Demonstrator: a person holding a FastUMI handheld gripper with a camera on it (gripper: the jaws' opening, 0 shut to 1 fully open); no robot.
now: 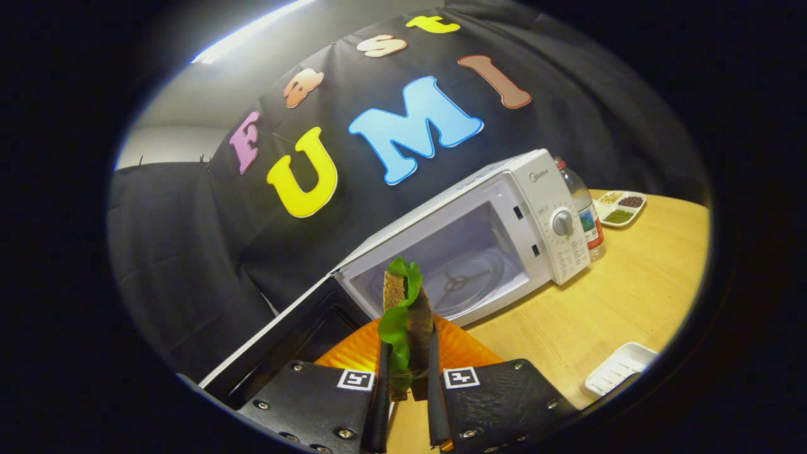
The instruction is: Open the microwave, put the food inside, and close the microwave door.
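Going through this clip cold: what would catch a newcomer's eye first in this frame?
First the sandwich, brown bread with green lettuce, pinched upright between the gripper fingers. Just beyond it stands the white microwave with its door swung wide open and the glass turntable bare inside. An orange plate lies under the sandwich on the wooden table.

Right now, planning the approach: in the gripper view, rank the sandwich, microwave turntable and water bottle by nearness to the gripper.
1. Sandwich, clamped between the gripper fingers.
2. Microwave turntable, inside the open cavity just ahead.
3. Water bottle, beyond the microwave's control side.
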